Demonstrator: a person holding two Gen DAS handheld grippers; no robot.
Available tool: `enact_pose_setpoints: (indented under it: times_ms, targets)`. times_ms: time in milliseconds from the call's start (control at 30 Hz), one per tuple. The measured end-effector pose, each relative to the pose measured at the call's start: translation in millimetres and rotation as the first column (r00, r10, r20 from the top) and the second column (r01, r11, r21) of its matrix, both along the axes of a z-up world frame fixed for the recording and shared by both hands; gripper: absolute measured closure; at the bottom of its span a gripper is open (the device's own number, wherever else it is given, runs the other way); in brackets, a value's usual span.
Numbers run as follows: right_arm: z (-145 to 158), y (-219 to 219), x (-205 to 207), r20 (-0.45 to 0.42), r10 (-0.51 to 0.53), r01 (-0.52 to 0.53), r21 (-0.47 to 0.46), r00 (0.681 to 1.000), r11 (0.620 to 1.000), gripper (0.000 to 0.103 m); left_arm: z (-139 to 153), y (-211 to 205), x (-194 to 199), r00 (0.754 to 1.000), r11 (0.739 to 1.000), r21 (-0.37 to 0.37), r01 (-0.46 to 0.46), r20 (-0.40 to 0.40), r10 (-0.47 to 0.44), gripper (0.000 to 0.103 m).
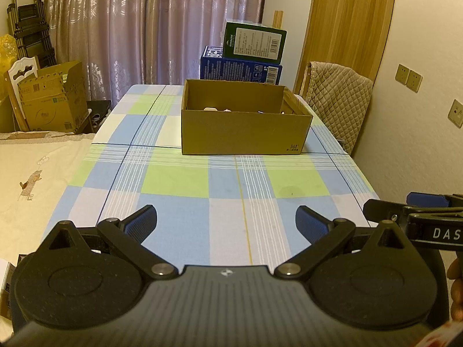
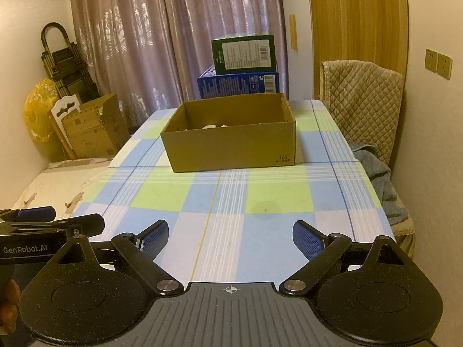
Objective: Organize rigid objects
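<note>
both grippers are hanging low over the near end of the checked tablecloth, jaws spread wide with nothing in them. the left gripper and right gripper sit side by side, each one poking into the edge of the other's view.

the open cardboard box sits further up the table, well apart from both. a few pale bits peek over its front wall, too hidden to tell what they are. behind it a green box is stacked on a blue box.

the right wrist view catches a grey cloth bunched at the table's right edge under the quilted chair cover, which the left view doesn't show. the left view gets more of the cream sheet with its little embroidered figure, and the floor carton.
</note>
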State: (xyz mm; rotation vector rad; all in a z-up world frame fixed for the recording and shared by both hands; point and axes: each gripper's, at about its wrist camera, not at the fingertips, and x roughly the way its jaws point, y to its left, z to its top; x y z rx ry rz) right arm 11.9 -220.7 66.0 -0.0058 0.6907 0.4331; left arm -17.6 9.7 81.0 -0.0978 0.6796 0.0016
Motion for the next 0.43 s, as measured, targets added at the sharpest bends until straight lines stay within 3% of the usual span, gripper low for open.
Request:
enact_pose_setpoints:
  times_ms: [433]
  targets:
    - [-1.9, -1.5, 0.7, -0.001, -0.002, 0.002, 0.001, 1.0, 1.0, 0.013, -1.9, 1.1, -0.4, 1.0, 1.0, -0.012, 0.008, 0.005, -0.008, 0.002]
